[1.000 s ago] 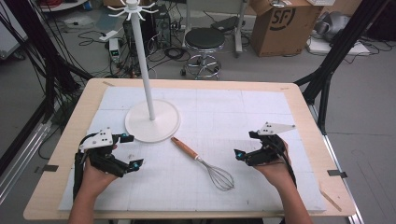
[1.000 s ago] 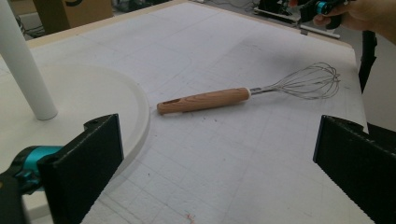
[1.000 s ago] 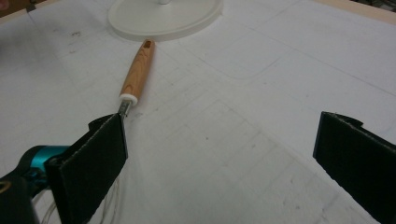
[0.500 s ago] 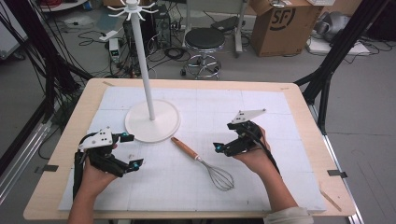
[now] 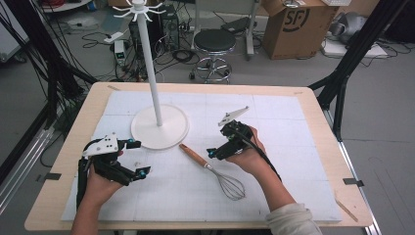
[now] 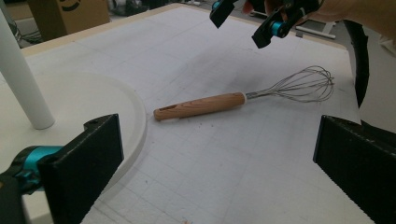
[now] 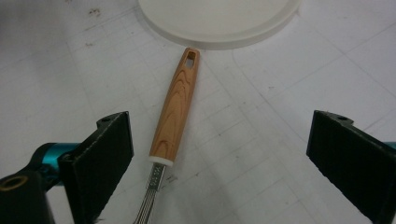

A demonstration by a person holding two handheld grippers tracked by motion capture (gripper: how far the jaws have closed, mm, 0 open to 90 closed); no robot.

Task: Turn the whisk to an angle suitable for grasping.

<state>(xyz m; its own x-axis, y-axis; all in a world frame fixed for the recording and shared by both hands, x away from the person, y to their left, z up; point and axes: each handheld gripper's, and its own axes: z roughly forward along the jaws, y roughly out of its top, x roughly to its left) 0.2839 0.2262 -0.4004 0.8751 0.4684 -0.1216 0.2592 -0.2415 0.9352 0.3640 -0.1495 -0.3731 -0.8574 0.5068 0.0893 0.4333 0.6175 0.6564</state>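
Over wooden-handled wire whisk (image 5: 211, 169): right tool (image 5: 219, 145) newly arrived from counter's right, jaws wide, empty; pickup likely. Left tool (image 5: 131, 157) unmoved, wide.

— How does the light look from above?

— Even and bright, mostly overhead. My hands throw only faint, soft shadows on the white mat (image 5: 274, 196), no glare.

— And through my tongs' cameras?

— The whisk (image 7: 173, 116) reads sharp, its wood grain clear. My own near jaws blur and loom wide at the bottom corners; the far background goes soft.
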